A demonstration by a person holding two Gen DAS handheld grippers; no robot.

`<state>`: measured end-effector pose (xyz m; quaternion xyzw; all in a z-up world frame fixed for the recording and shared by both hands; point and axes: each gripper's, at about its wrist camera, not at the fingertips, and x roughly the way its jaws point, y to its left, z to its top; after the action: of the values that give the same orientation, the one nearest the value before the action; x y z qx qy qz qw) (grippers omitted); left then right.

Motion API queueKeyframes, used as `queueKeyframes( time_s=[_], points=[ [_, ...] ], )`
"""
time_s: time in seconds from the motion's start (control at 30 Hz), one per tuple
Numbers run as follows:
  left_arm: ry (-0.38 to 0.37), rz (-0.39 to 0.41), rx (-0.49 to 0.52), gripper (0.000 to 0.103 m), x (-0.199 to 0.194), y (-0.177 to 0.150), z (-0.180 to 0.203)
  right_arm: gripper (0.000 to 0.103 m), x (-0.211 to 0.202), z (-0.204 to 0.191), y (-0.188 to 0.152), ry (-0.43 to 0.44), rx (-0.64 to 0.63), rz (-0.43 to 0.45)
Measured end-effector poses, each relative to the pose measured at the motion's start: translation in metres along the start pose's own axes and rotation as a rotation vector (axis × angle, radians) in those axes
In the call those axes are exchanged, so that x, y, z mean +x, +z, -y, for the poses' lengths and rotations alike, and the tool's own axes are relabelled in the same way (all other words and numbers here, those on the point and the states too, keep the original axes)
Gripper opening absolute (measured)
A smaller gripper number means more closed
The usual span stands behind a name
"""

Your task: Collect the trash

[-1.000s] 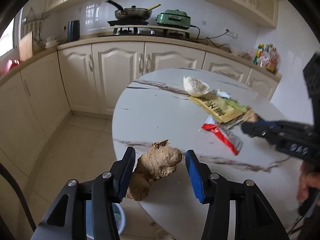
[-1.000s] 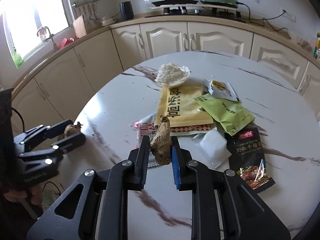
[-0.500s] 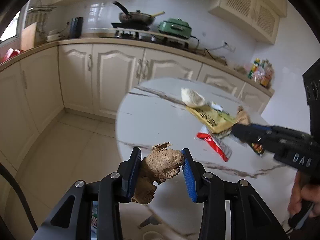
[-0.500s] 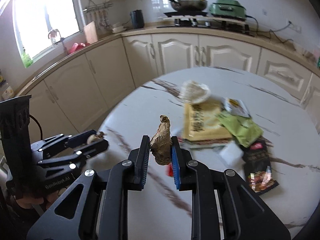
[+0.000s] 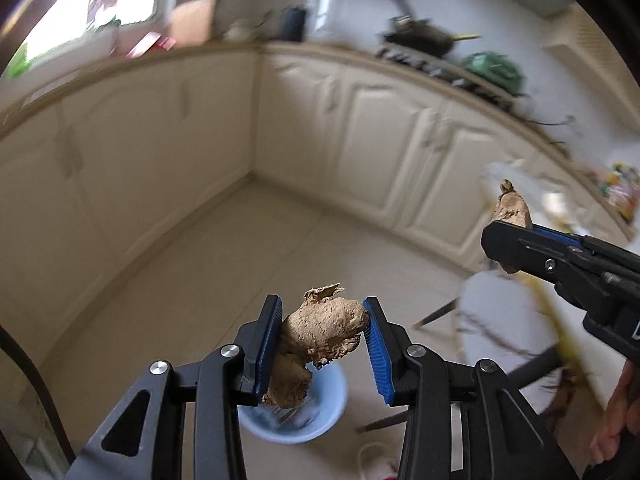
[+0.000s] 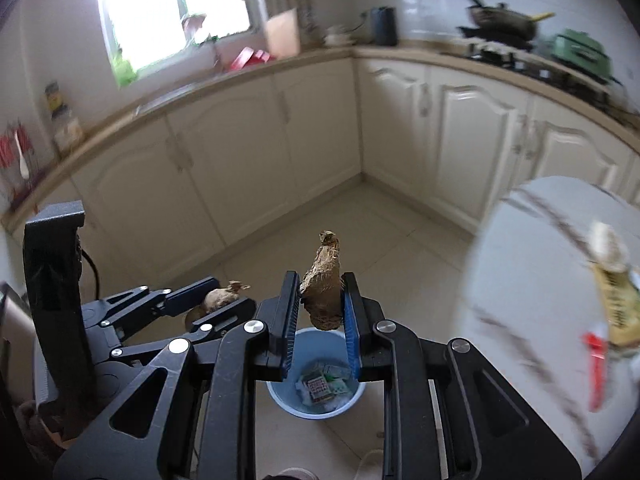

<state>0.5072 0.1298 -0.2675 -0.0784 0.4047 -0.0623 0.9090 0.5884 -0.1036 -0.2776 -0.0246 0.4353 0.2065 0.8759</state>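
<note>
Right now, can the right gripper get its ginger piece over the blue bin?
Probably yes. The right gripper, shut on its ginger piece, hangs above the blue bin with only open floor between; the left gripper sits off to the side.

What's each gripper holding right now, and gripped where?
Left gripper clamps the larger ginger piece across its upper lobe. Right gripper pinches the smaller ginger piece around its lower half.

The pale blue round plastic bin (image 6: 316, 396) on the beige tiled floor (image 6: 384, 232) held green and white wrappers. Above it, each black claw (image 6: 319, 312) with ribbed blue pads (image 6: 350, 332) carried tan-brown knobbly ginger (image 6: 323, 284). Beside it stood the white, grey-veined marble surface (image 6: 532, 280).
</note>
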Motion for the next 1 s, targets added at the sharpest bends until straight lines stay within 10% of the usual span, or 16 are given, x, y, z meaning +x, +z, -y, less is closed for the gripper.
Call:
queueKeyframes(
  time_s=[0.4, 0.57, 0.77, 1.0],
  points=[
    [-0.009, -0.268, -0.135, 0.038, 0.137, -0.007, -0.064, 0.02, 0.175, -0.014, -0.05, 0.035, 0.012, -0.323],
    [0.013, -0.311, -0.156, 0.054, 0.174, 0.007, -0.074, 0.02, 0.2, 0.0, -0.057, 0.039, 0.049, -0.369],
    [0.068, -0.298, -0.181, 0.061, 0.172, 0.015, -0.073, 0.022, 0.209, 0.012, -0.061, 0.089, 0.082, -0.393],
    [0.137, -0.218, -0.2, 0.066, 0.128, 0.029, -0.069, 0.048, 0.177, -0.005, -0.047, 0.092, 0.036, -0.326]
  ],
)
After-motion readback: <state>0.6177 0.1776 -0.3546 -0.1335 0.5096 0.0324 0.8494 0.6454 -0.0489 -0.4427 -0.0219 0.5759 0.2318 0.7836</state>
